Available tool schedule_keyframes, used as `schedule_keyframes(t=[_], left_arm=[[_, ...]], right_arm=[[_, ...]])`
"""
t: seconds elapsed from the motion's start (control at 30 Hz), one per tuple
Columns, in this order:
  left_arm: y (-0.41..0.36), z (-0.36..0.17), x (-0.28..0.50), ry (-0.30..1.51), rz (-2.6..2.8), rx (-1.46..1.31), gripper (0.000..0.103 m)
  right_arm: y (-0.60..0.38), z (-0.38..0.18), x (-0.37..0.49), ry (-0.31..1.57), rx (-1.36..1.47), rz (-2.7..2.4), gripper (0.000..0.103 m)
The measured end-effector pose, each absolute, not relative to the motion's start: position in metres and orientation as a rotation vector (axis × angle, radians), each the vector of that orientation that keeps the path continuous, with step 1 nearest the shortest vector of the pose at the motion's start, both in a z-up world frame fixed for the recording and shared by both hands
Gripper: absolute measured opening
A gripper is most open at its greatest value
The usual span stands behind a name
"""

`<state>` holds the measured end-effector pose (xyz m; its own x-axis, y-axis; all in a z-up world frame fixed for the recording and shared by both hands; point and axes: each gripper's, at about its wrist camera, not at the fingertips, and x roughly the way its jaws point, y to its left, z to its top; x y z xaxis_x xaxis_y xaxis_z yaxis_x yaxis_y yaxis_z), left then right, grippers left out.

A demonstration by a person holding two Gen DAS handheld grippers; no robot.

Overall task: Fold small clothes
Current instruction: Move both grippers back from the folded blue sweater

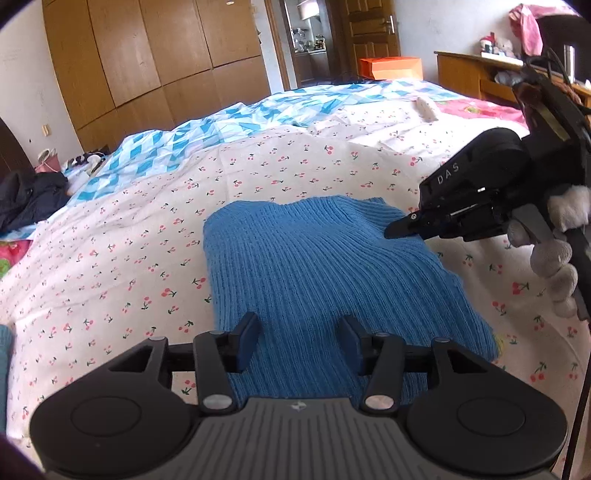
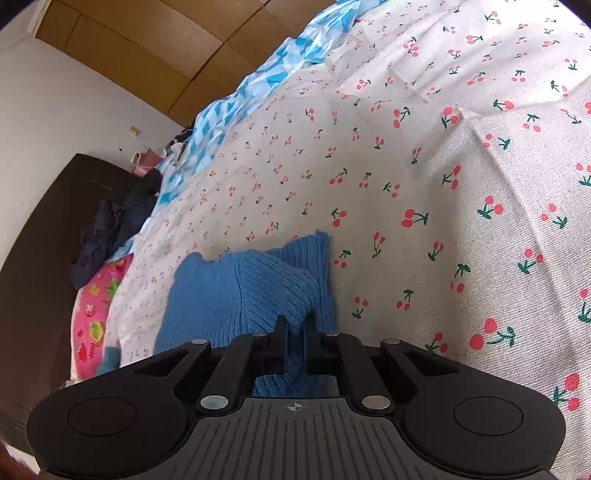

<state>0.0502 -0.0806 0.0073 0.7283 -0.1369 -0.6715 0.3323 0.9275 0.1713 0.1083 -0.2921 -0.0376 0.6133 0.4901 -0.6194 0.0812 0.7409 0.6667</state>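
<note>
Left wrist view shows the blue knitted garment (image 1: 314, 266) lying folded on the cherry-print sheet (image 1: 129, 258), bare sheet ringing its left, far and right edges, and the left gripper (image 1: 300, 338) poised over its near edge with jaws spread, pinching nothing. Right wrist view has the right gripper (image 2: 294, 334) nipped tight on the garment's right-hand corner, broad open sheet lying beyond.

A home bedroom: wide bed (image 1: 295, 162) under cherry-print sheet (image 1: 122, 266), tall wooden wardrobe (image 1: 147, 62) along the wall, open wooden door (image 1: 373, 29), cluttered wooden desk (image 1: 476, 70).
</note>
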Motion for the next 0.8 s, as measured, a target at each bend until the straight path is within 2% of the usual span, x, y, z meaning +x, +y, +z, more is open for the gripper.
schedule_keyframes(t=[0.13, 0.43, 0.8], left_arm=[[-0.079, 0.011, 0.048, 0.717, -0.249, 0.273, 0.054], [-0.068, 0.027, 0.047, 0.718, -0.210, 0.205, 0.054], [-0.068, 0.026, 0.055, 0.732, -0.197, 0.202, 0.054]], right_arm=[[-0.293, -0.031, 0.105, 0.877, 0.727, 0.253, 0.014], [-0.272, 0.006, 0.087, 0.730, 0.549, 0.173, 0.015], [-0.263, 0.014, 0.085, 0.611, 0.489, 0.210, 0.015]])
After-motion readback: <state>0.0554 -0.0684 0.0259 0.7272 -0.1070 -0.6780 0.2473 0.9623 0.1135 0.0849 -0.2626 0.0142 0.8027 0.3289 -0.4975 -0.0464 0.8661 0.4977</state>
